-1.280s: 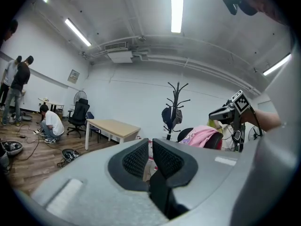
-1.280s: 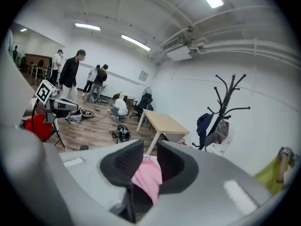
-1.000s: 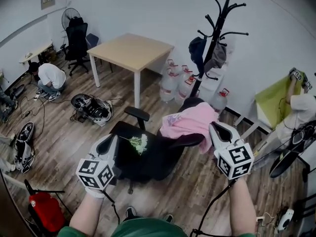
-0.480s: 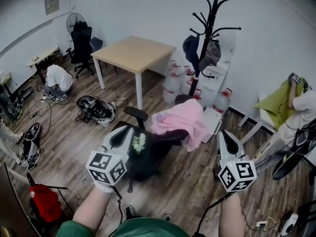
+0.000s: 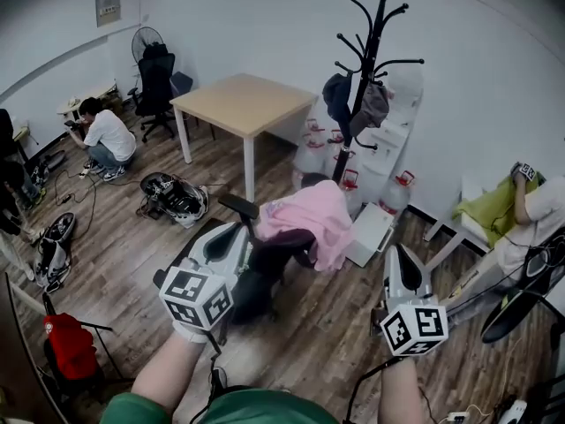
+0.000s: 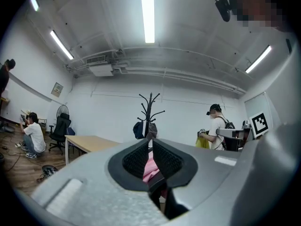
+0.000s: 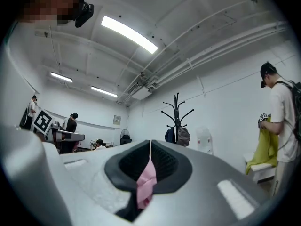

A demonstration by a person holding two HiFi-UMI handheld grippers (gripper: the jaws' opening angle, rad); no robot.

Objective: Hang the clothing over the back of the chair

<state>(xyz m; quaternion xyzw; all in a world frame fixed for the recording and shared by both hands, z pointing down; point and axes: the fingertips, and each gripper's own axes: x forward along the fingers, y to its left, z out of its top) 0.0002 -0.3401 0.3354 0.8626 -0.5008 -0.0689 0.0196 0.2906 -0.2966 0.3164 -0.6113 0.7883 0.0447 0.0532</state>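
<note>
The pink clothing [image 5: 311, 219] lies draped over the top edge of the back of the black office chair [image 5: 269, 268]. It hangs down both faces of the backrest, with the longer fall on the side toward the white box [image 5: 371, 232] on the floor. The chair stands on the wood floor between the wooden table [image 5: 243, 104] and the person holding the tongs, with the coat stand [image 5: 357, 87] beyond it against the wall.

Left tongs [image 5: 231, 235]: held just in front of the chair's seat, clear of the clothing. In the left gripper view the left tongs [image 6: 150, 145] have their jaws drawn narrow to a thin slit with nothing gripped. The clothing [image 6: 151, 166] shows only at a distance through the slit.

Right tongs [image 5: 402, 254]: held well apart from the chair, over bare floor to the right of the white box. In the right gripper view the right tongs [image 7: 150, 147] have their jaws closed together. Pink cloth [image 7: 146, 180] shows in the gap below the pads, while the head view shows no cloth at the tips.
</note>
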